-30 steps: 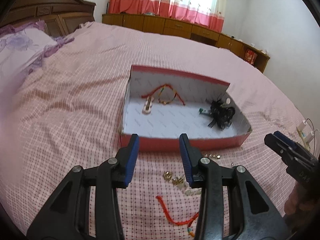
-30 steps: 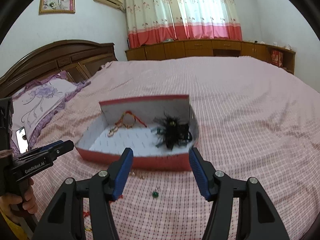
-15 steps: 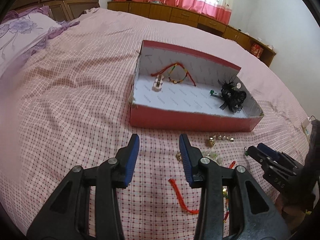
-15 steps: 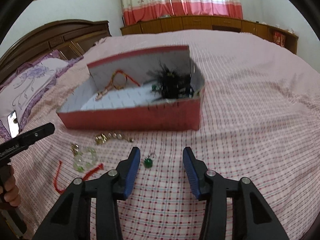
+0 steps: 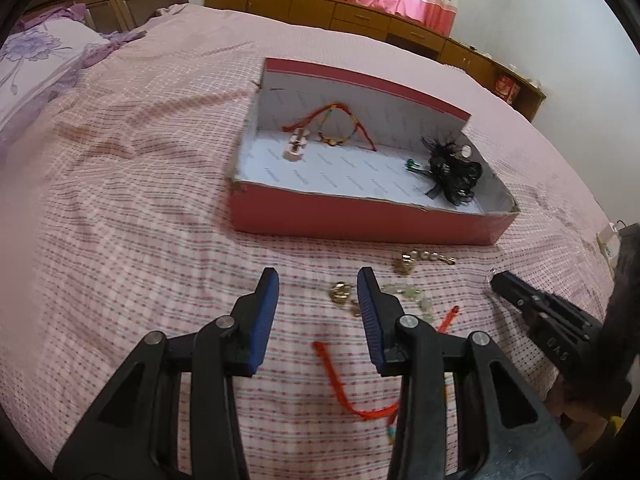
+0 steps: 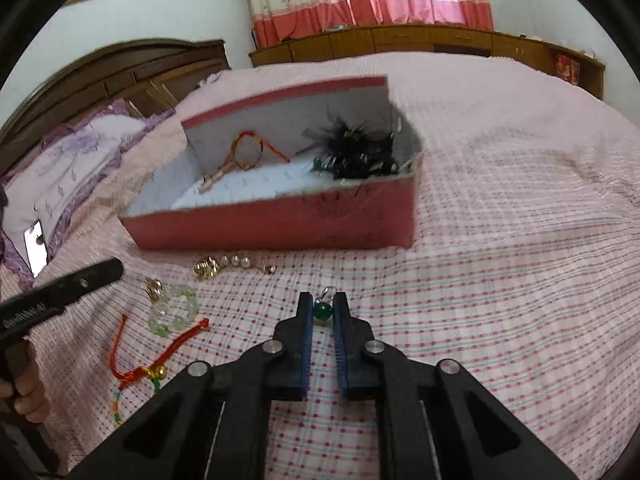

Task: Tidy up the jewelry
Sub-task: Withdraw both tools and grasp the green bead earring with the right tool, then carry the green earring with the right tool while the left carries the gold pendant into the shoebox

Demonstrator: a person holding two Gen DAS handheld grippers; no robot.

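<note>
On the bedspread [image 6: 500, 280], the right hand-held gripper [image 6: 322, 312] is closing, seemingly touching a green bead [image 6: 322, 313].

no legible text, faint scribbles on red box [image 6: 344, 216] front, claw markings unreadable

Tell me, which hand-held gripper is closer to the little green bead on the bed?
Right. The right hand-held gripper is closing with the green bead between its pads. The left hand-held gripper hovers off to the side, nearer the red cord.
</note>
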